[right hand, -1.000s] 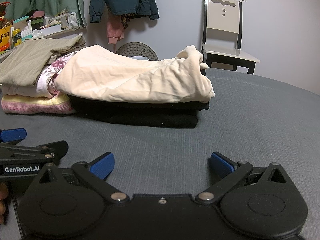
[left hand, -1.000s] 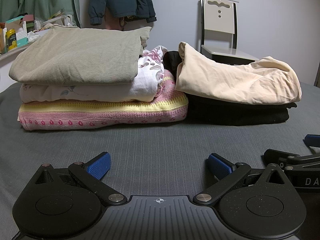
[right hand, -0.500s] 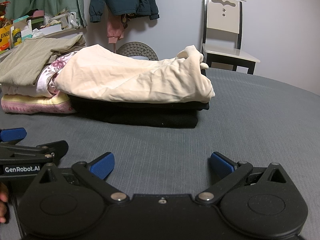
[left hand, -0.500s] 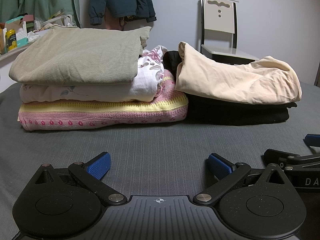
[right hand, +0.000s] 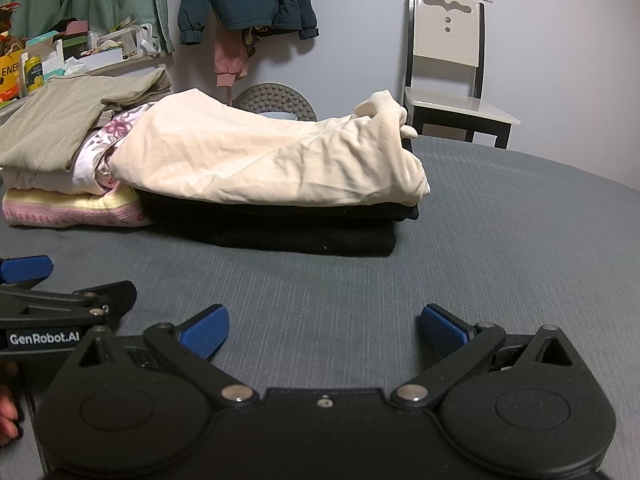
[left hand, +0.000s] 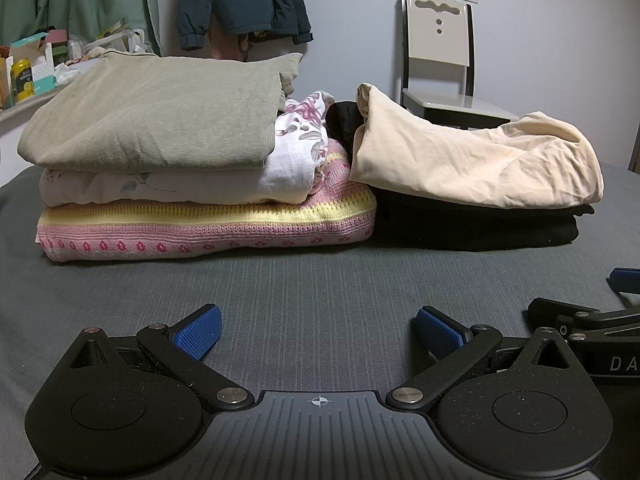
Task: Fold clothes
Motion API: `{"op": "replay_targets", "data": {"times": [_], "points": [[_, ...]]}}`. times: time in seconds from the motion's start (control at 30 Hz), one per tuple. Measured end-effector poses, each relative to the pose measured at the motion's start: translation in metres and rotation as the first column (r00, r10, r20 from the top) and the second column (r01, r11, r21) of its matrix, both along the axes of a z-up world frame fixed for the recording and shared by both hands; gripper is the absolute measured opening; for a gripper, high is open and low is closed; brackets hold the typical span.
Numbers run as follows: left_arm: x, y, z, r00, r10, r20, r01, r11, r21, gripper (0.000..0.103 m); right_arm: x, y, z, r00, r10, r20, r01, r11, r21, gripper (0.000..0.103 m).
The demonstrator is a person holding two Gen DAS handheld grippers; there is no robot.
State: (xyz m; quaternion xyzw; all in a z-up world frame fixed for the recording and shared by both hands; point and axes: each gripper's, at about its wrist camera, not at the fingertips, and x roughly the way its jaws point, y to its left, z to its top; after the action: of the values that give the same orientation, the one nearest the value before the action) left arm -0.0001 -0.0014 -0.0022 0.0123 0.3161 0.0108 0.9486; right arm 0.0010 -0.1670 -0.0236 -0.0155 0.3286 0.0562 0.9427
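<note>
Nearest the cameras, two handheld grippers sat low over a grey bedcover [left hand: 312,280], side by side. The left gripper [left hand: 318,330] had its blue-padded fingers spread wide with nothing between them. The right gripper [right hand: 324,330] was likewise spread and empty, with only bare cover in front of it. At the lower left edge of the right wrist view, part of a hand [right hand: 8,416] showed beside the left gripper's body.

Farther back lay the clothes, in two stacks touching each other. The left stack held a pink and yellow knit [left hand: 200,226] at the bottom, a white floral garment [left hand: 172,188] in the middle, and an olive-grey top [left hand: 160,120] uppermost, all squared into flat rectangles. The right stack held a black garment [left hand: 472,224] folded flat, with a cream garment [left hand: 472,156] laid over it. The cream piece was wrinkled and bunched at its right end, looser than the rest.

Behind the bed stood a pale chair [left hand: 438,48] against the wall, a dark teal jacket [left hand: 244,0] hanging to its left, and a cluttered shelf [right hand: 72,56] at far left.

No unfolded clothing was visible on the cover. The folding looked finished or nearly so; at most, the cream garment might have needed tidying.
</note>
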Motion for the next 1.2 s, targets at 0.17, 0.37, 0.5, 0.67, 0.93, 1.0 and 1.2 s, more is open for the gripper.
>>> {"op": "replay_targets", "data": {"times": [0.17,0.37,0.5,0.67,0.93,1.0,1.2], "points": [[0.0003,-0.0004,0.0003,1.0,0.001,0.001,-0.001,1.0,0.004,0.103,-0.0001,0.0,0.0005,1.0,0.0,0.001,0.0,1.0,-0.001,0.103],[0.0008,-0.0015,-0.0002,1.0,0.001,0.005,-0.001,1.0,0.006,0.103,-0.0002,-0.001,0.0005,1.0,0.0,0.002,0.0,1.0,0.001,0.103],[0.0006,-0.0019,-0.0004,1.0,0.001,0.006,-0.001,1.0,0.006,0.103,-0.0002,-0.0013,0.0005,1.0,0.0,0.003,0.0,1.0,0.002,0.103],[0.0001,-0.0017,-0.0009,1.0,0.003,0.007,-0.003,1.0,0.006,0.103,-0.0002,-0.0017,0.0005,1.0,0.0,0.003,0.0,1.0,0.003,0.103],[0.0007,-0.0023,-0.001,1.0,0.003,0.008,-0.004,1.0,0.01,0.103,-0.0002,-0.0022,0.0003,1.0,0.0,0.004,0.0,1.0,0.004,0.103],[0.0008,-0.0028,-0.0014,1.0,0.004,0.009,-0.004,1.0,0.01,0.103,-0.0001,-0.0023,0.0002,1.0,0.0,0.004,0.0,1.0,0.004,0.103],[0.0009,-0.0038,-0.0012,1.0,0.004,0.009,-0.004,1.0,0.012,0.103,-0.0006,-0.0025,0.0008,1.0,0.001,0.005,-0.001,1.0,0.004,0.103]]}}
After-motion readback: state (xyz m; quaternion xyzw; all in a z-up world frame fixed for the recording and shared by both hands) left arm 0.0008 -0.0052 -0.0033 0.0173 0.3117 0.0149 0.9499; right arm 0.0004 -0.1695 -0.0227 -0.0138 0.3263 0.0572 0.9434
